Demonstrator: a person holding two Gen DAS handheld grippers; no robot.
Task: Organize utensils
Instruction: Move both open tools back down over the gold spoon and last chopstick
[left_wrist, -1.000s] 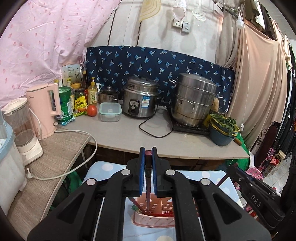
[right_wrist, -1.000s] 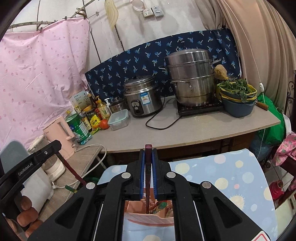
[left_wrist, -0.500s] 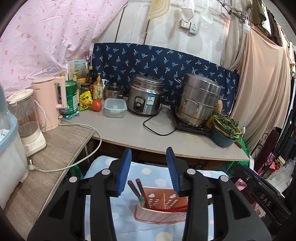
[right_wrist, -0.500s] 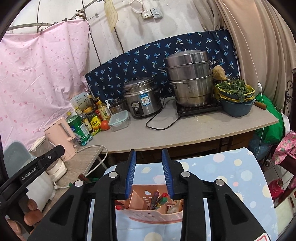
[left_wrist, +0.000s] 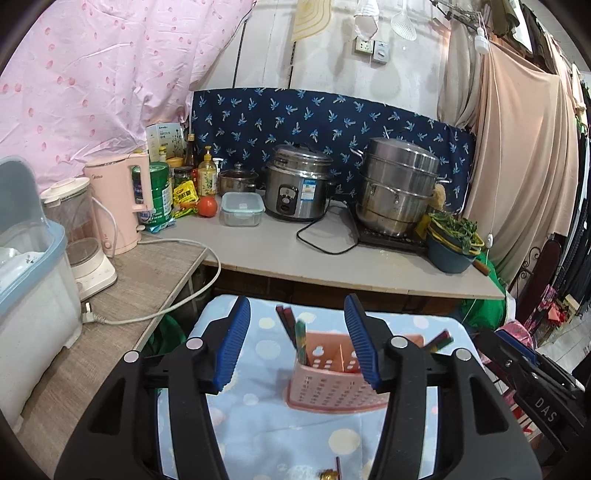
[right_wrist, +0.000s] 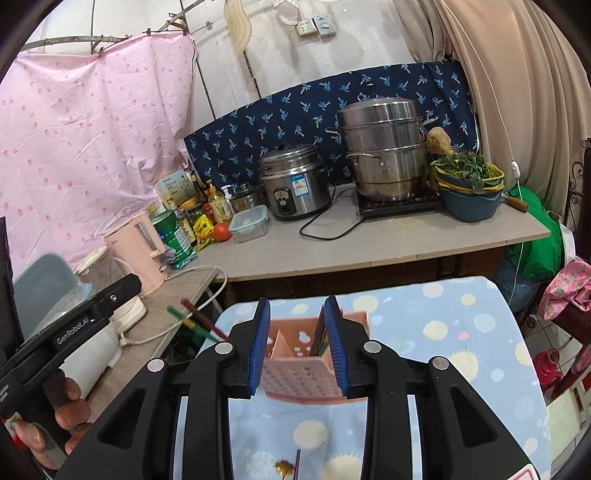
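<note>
A pink perforated utensil holder (left_wrist: 328, 384) stands on a small table with a blue dotted cloth (left_wrist: 273, 435). Several chopsticks (left_wrist: 291, 328) stand in its left compartment and more (left_wrist: 437, 339) lean out on its right. My left gripper (left_wrist: 297, 347) is open and empty above the holder. My right gripper (right_wrist: 297, 347) is open and empty just in front of the same holder (right_wrist: 295, 376); chopsticks (right_wrist: 195, 319) stick out to its left. A thin utensil with a gold end (right_wrist: 286, 467) lies on the cloth below.
A counter (left_wrist: 303, 254) behind holds a rice cooker (left_wrist: 297, 182), a stacked steamer pot (left_wrist: 399, 186), bowls of greens (left_wrist: 452, 236), a food box (left_wrist: 242, 208) and bottles. A pink kettle (left_wrist: 118, 203) and a white plastic bin (left_wrist: 26, 266) stand on the left shelf.
Both grippers were shut on chopsticks a second ago. Both have opened, released the chopsticks into the holder, and pulled back.
</note>
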